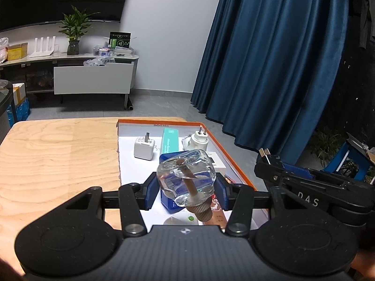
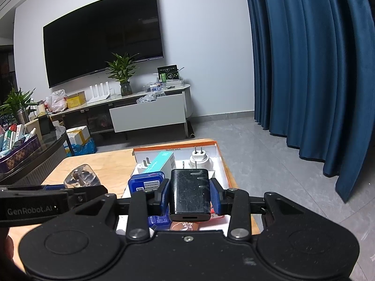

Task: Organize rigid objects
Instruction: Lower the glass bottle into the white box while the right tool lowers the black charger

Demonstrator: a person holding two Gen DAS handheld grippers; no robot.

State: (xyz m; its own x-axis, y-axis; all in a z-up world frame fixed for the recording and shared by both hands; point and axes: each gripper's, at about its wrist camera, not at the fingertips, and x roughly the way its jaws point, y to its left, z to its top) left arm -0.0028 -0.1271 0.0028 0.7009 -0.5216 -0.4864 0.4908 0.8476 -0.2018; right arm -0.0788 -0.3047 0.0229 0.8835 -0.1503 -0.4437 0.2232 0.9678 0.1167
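Observation:
My left gripper (image 1: 186, 187) is shut on a clear glass bottle (image 1: 186, 178) with a brown ribbed cap, held tilted above the orange-rimmed white tray (image 1: 230, 159). My right gripper (image 2: 190, 195) is shut on a black charger (image 2: 189, 192) whose prongs point forward, above the same tray (image 2: 223, 161). In the left wrist view the right gripper (image 1: 264, 152) stands at the right with the charger's prongs showing. The tray holds a white cube charger (image 1: 144, 148), a teal box (image 1: 170, 141), a white round plug adapter (image 1: 199, 140) and a blue box (image 1: 173, 202).
The tray lies on the right part of a light wooden table (image 1: 58, 159). A blue curtain (image 1: 269, 58) hangs at the right. A TV cabinet (image 2: 150, 114) with a plant stands against the far wall. A dark side table (image 2: 28, 164) with a box of items is at the left.

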